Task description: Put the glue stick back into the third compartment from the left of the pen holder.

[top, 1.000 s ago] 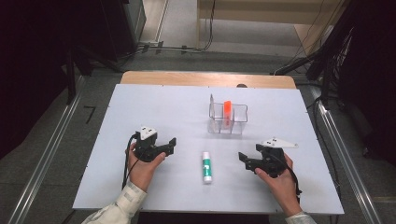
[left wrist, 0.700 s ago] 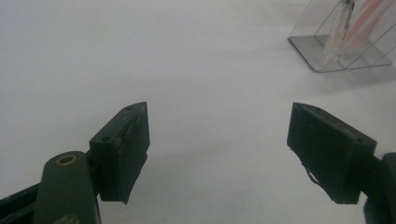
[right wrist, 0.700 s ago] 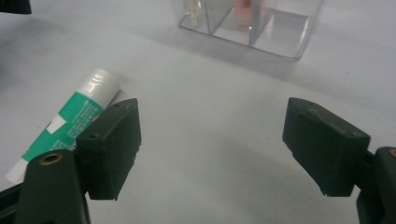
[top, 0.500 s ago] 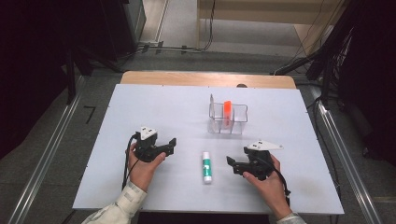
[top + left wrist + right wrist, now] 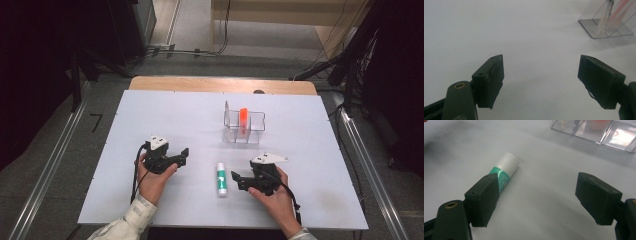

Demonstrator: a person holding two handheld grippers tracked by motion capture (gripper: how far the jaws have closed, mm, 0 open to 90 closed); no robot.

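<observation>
Glue stick (image 5: 220, 179) flat on table (image 5: 150, 115), between both grippers — right gripper (image 5: 235, 178) closest, jaws spread wide and empty.

Lies lengthwise toward the organizer (image 5: 243, 127), white cap (image 5: 509, 161) at the far end, green label on the barrel. Sits just past the left jaw in the right gripper view, not yet between the jaws. Left gripper (image 5: 184, 153) well apart from it, also wide open, holding nothing. Likely light and rigid — a smooth plastic cylinder, so prone to rolling sideways on the slick surface and slipping in a loose pinch. Best taken across the middle of the barrel, jaws square to its length, squeezing the labelled body rather than the cap, which may pull off. Needs no great force; firm enough to stop rotation.
</observation>
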